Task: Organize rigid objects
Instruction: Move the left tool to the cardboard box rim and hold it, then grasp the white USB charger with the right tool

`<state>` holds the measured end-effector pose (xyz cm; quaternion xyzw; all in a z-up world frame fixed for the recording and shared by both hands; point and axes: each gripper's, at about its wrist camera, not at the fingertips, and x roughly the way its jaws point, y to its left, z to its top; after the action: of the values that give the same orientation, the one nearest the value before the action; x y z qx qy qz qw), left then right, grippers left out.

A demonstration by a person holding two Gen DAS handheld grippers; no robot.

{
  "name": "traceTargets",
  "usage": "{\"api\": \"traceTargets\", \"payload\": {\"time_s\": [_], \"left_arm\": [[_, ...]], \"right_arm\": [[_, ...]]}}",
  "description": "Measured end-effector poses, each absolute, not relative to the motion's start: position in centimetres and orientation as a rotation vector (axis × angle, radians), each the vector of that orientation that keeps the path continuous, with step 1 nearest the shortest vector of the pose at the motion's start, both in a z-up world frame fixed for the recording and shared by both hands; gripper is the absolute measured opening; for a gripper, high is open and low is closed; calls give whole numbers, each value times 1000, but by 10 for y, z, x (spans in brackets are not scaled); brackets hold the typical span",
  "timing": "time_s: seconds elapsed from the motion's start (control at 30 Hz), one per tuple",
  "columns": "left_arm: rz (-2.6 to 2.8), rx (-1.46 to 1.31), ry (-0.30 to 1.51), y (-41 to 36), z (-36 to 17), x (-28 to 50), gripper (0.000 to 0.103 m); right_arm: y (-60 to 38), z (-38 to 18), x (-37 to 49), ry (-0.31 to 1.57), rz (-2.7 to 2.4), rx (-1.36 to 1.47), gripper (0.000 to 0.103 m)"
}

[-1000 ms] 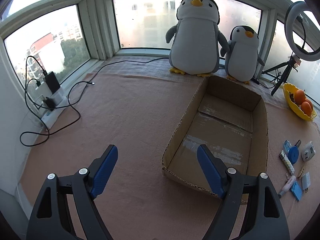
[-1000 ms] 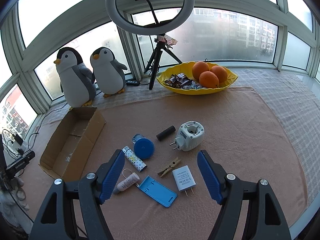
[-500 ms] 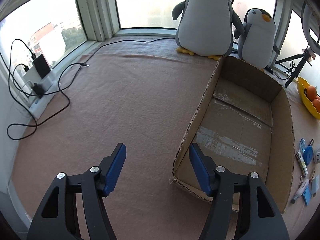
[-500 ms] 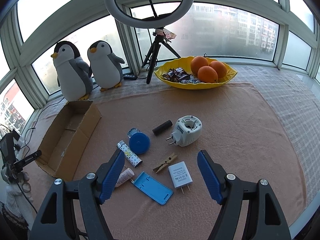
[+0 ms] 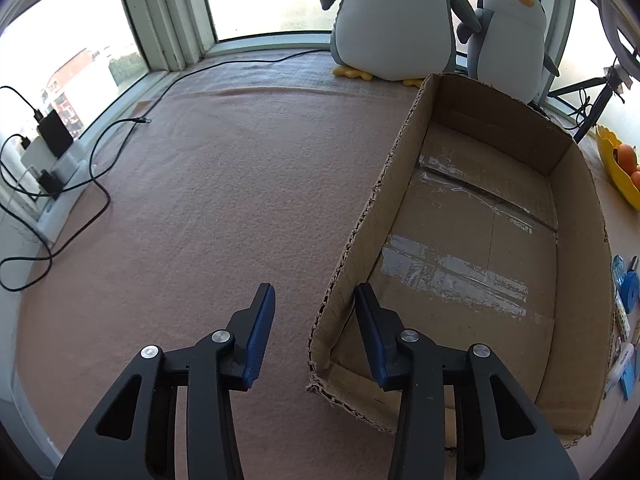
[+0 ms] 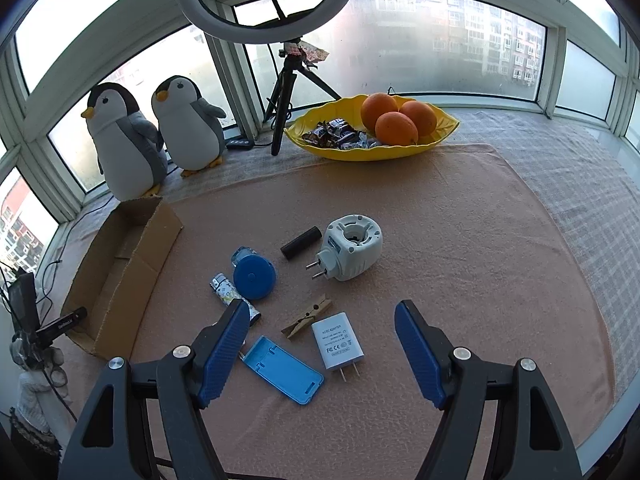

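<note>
An empty cardboard box lies on the pink carpet; the right wrist view shows the box at far left. My left gripper straddles the box's left wall near the front corner. Its jaws are closing with the wall between them, and the pads do not touch it. My right gripper hangs open over loose items: a white charger, a blue case, a clothespin, a patterned lighter, a blue round tape measure, a black cylinder and a white plug device.
Two plush penguins stand by the window behind the box. A ring light tripod and a yellow bowl with oranges are at the back. A power strip with cables lies along the left wall.
My left gripper has dropped toward the box and its jaws have narrowed around the left wall. My right gripper has sunk a little toward the small items, still open.
</note>
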<state>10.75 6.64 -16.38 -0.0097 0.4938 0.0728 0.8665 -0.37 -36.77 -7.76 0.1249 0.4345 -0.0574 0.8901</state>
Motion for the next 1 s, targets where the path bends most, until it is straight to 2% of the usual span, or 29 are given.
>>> {"api": "traceTargets", "payload": {"time_s": [0.07,0.17,0.53,1.0], "left_arm": [[149,-14,1034,64,-164,108,33],[129,-46,1060,62,-168,110,20],[144,-64,1075,58,-168,107,20],[176,-88,1106,45,-167,95,20]], "right_arm": [[-370,-84,-2,917,-114,260,71],[-375,-97,1,946,-112,262,71],[-374,-146,22,1084,-68,131,71],[-377,-175,43,1170,-13,95,71]]}}
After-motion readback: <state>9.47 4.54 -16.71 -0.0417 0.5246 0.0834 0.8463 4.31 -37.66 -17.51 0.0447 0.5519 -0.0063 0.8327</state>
